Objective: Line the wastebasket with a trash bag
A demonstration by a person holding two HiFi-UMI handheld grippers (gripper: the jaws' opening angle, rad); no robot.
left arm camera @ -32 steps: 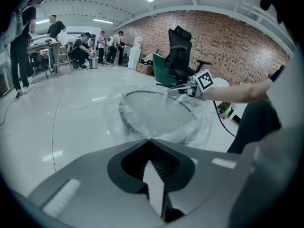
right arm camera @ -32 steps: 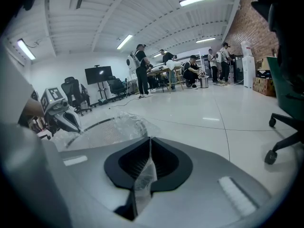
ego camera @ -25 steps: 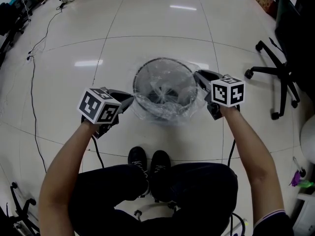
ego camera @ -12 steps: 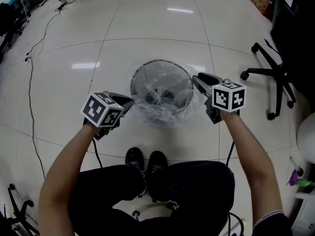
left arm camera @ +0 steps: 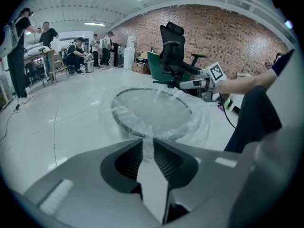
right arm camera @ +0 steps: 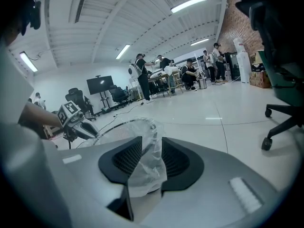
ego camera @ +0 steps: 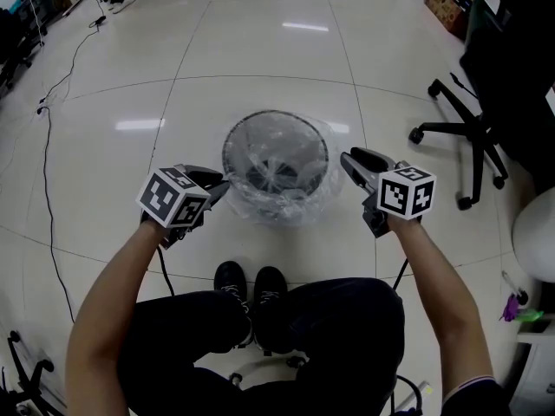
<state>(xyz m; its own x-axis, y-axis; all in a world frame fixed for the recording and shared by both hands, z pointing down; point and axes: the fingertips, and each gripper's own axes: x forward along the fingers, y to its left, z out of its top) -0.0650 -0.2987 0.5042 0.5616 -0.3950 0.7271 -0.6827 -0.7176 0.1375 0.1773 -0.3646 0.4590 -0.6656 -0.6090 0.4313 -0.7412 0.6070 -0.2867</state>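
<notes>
A round wire wastebasket [ego camera: 227,150] stands on the floor ahead of my feet, lined with a clear trash bag [ego camera: 290,204] whose edge is folded out over the rim. My left gripper [ego camera: 222,185] sits at the basket's near-left side. In the left gripper view its jaws [left arm camera: 148,144] have just been opening, and a thin strip of bag film [left arm camera: 147,146] still lies in the narrow gap. My right gripper [ego camera: 348,158] is just off the basket's right side. Its jaws [right arm camera: 148,148] have also just been opening, and a loose fold of bag film [right arm camera: 149,167] hangs between them.
A black office chair [ego camera: 468,128] stands to the right, and a cable [ego camera: 48,146] runs along the floor on the left. My shoes [ego camera: 251,284] are just short of the basket. Several people work at tables far off [left arm camera: 76,53].
The right gripper has drawn back a little from the basket's rim, to the right. The left gripper has stayed at the near-left rim. The bag stays draped over the rim.
</notes>
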